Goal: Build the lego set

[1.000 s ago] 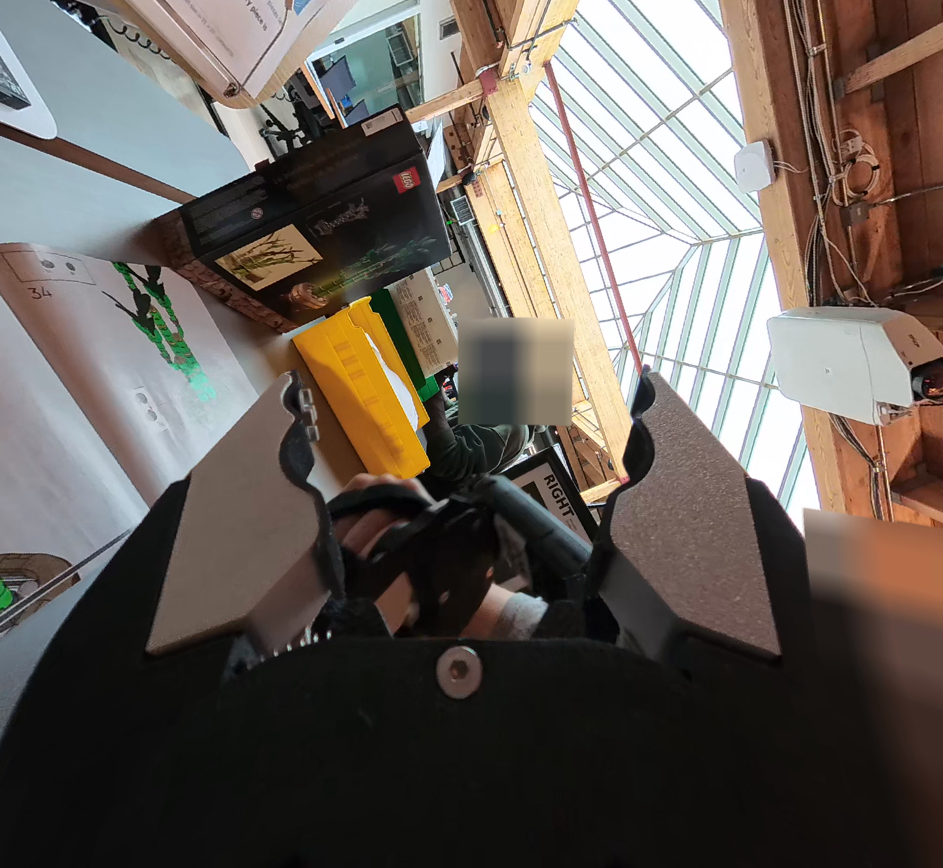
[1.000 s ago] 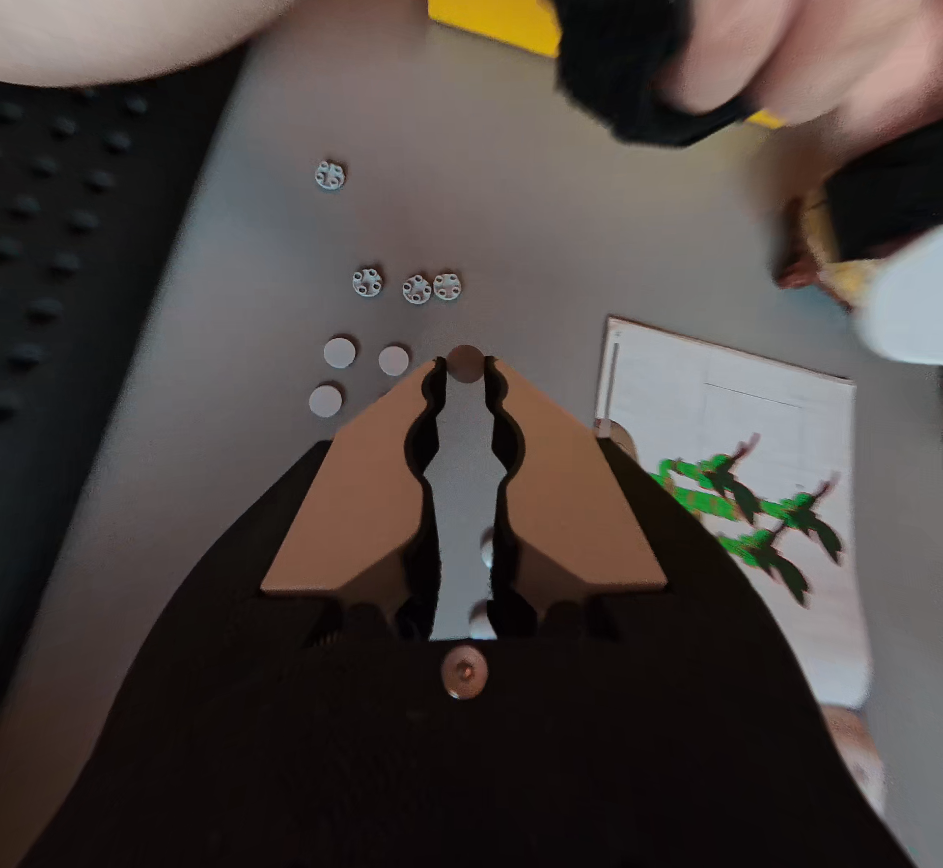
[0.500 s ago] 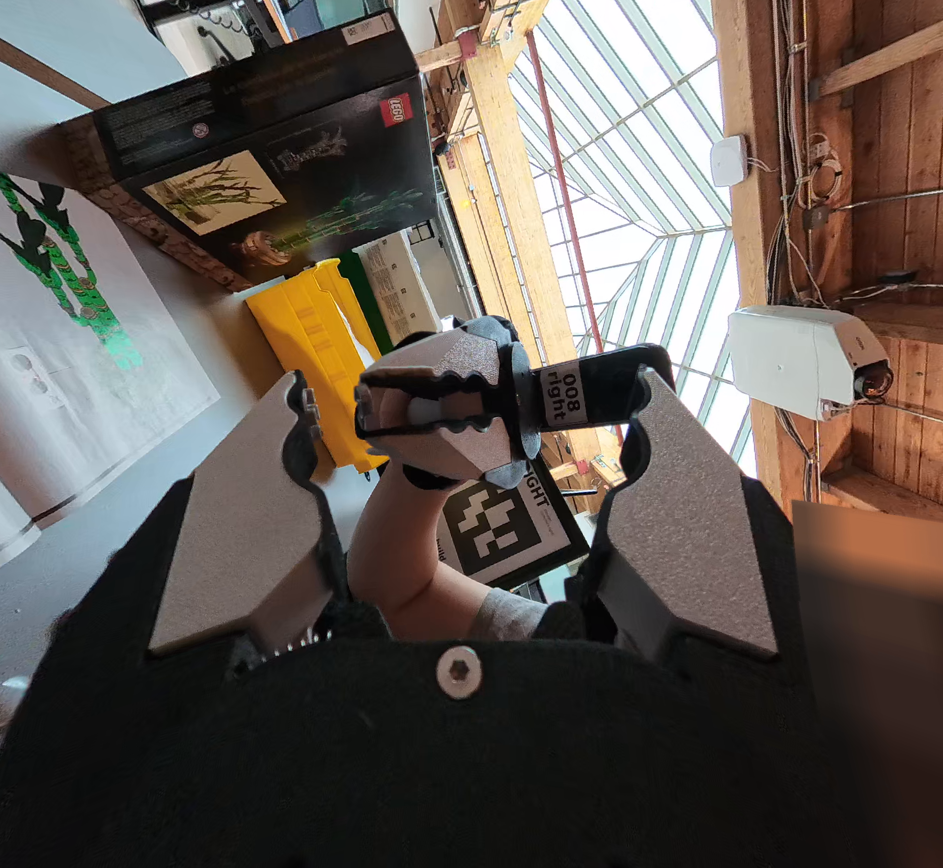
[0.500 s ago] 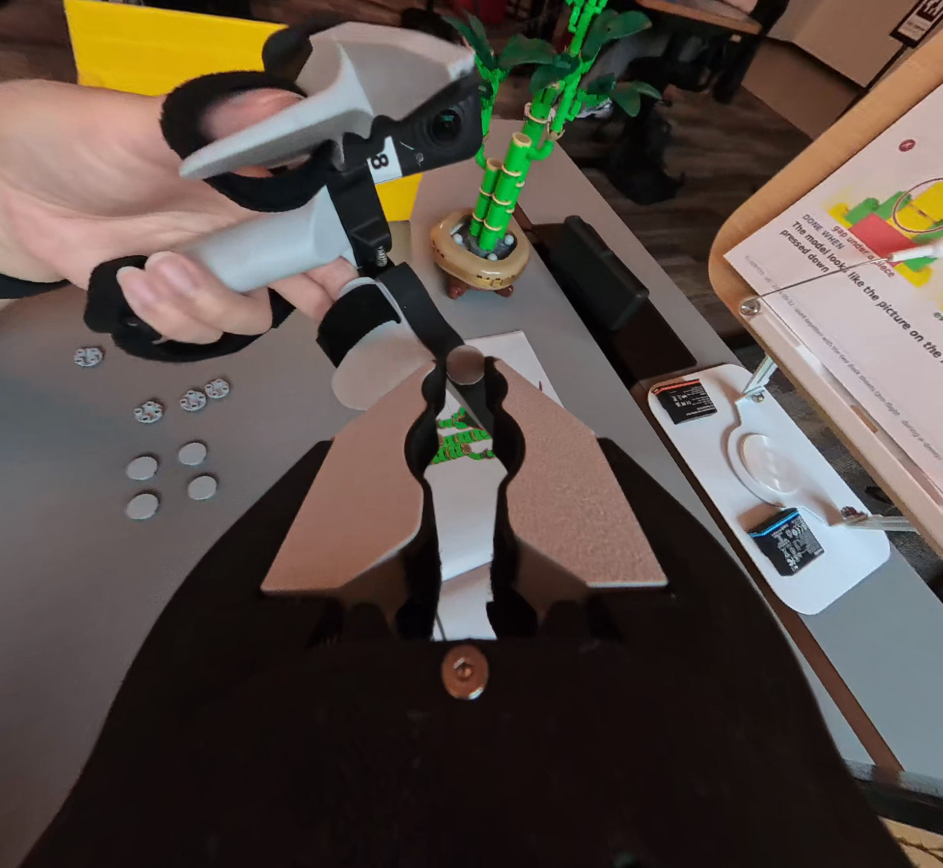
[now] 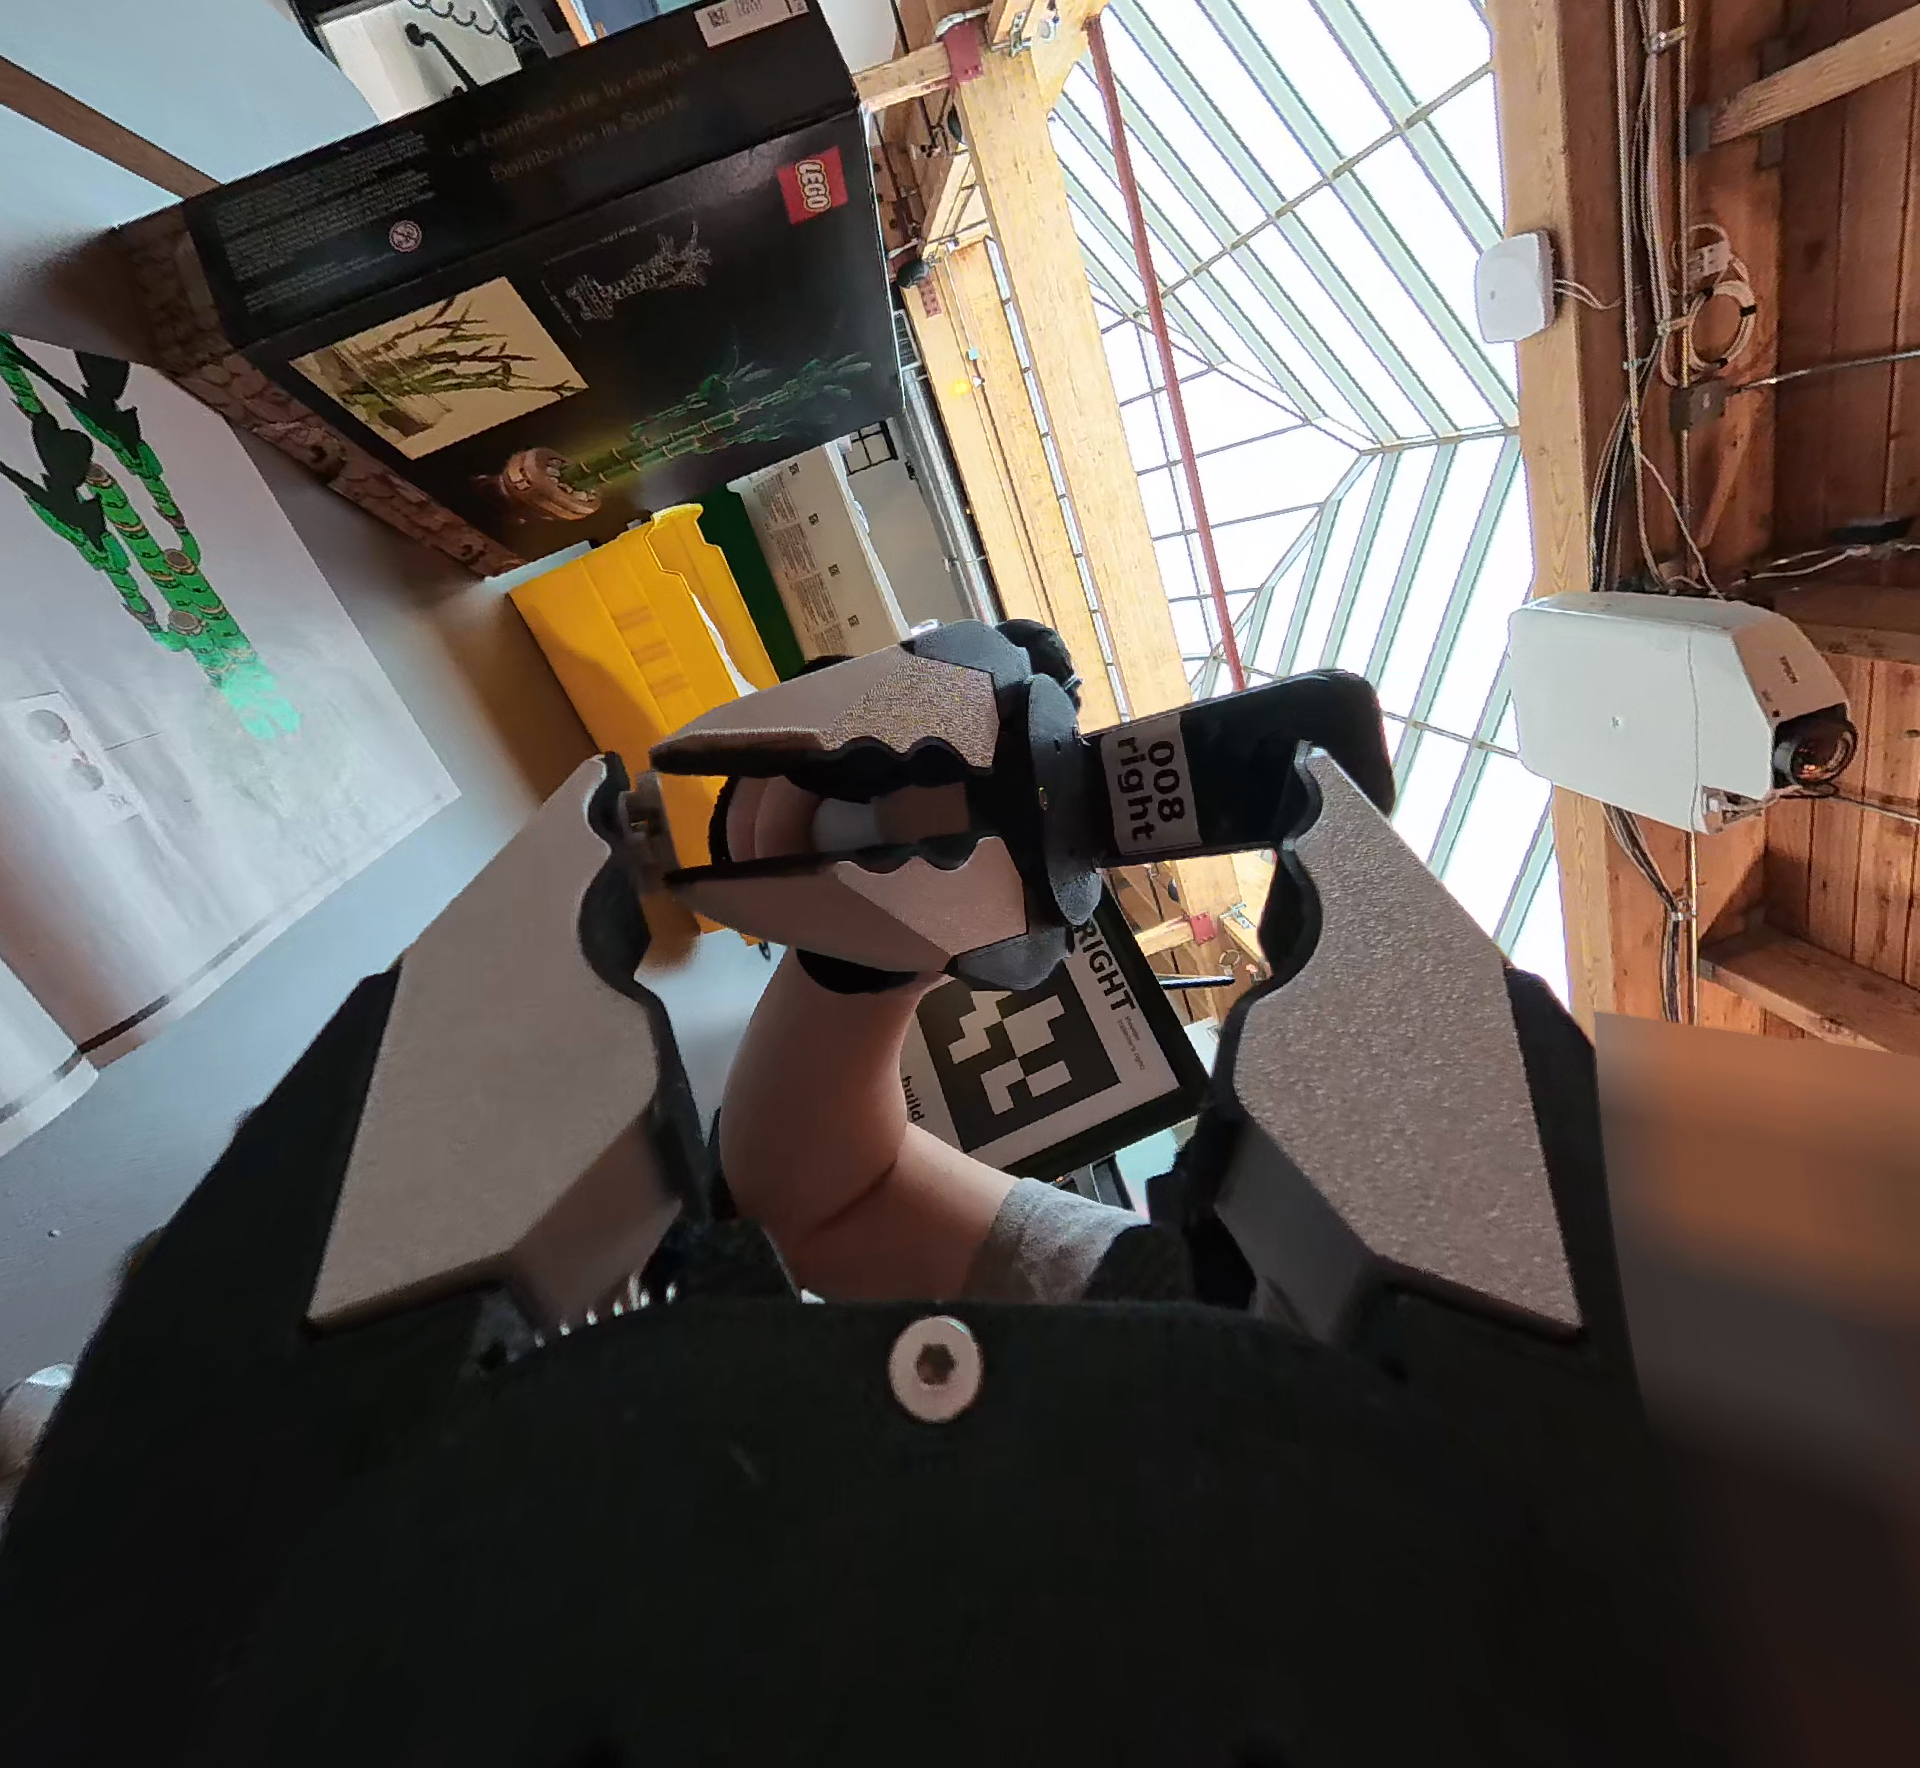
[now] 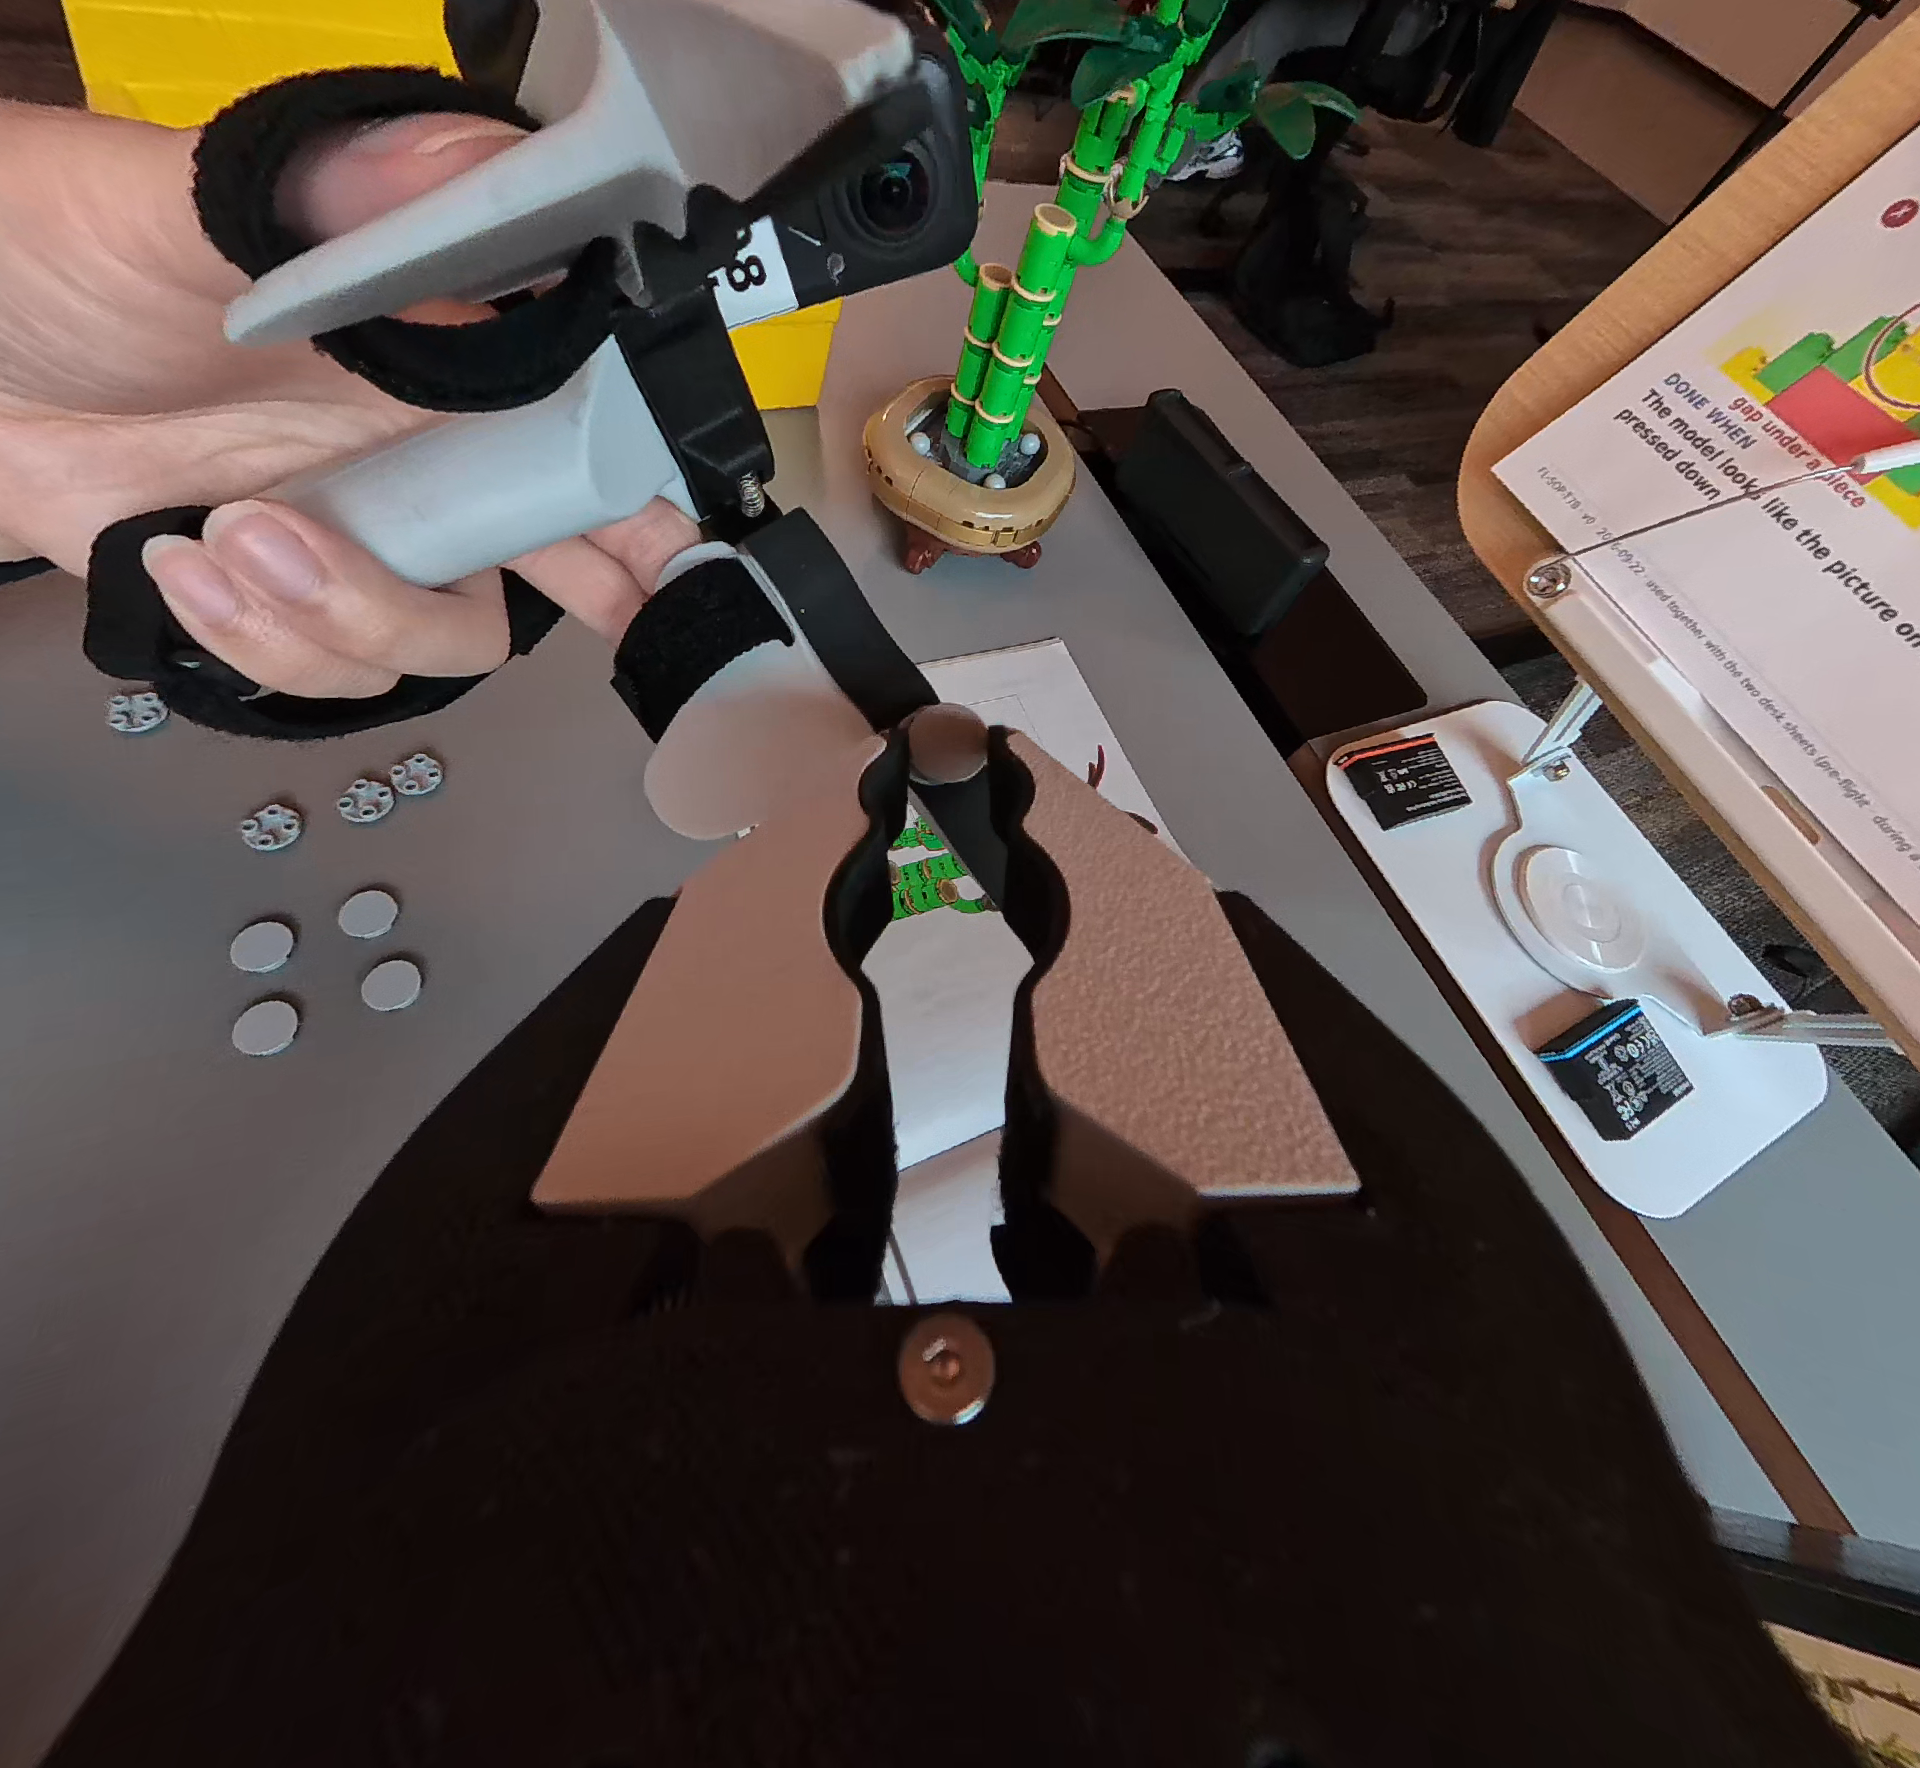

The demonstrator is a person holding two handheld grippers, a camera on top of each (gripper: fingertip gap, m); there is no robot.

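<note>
My right gripper (image 6: 945, 754) is shut on a small round grey tile (image 6: 948, 739) and holds it above the grey table (image 6: 156, 1303). My left gripper (image 5: 961, 768) is open and wide, held in a hand, tilted up towards the ceiling. In the left wrist view the right gripper (image 5: 665, 814) sits between its fingers, tips at the left finger. In the right wrist view the left gripper's lower finger (image 6: 748, 752) lies just left of the tile. The green bamboo model (image 6: 1013, 336) stands in its tan pot (image 6: 966, 497) behind. Several loose grey tiles (image 6: 312, 965) and holed round plates (image 6: 364, 799) lie at left.
An open instruction booklet (image 6: 956, 1001) lies under my right gripper. A black set box (image 5: 540, 264) and a yellow bin (image 5: 644, 669) stand at the table's back. A white tray (image 6: 1507, 1043) with batteries, a black box (image 6: 1216, 513) and a slanted board (image 6: 1714, 430) are at right. Left tips and right tips are each some 25 centimetres from the green bamboo model (image 6: 1013, 336).
My right gripper has lifted off the table with the round tile and swung up to the left gripper. The left gripper has stayed open and now frames the right one more closely.
</note>
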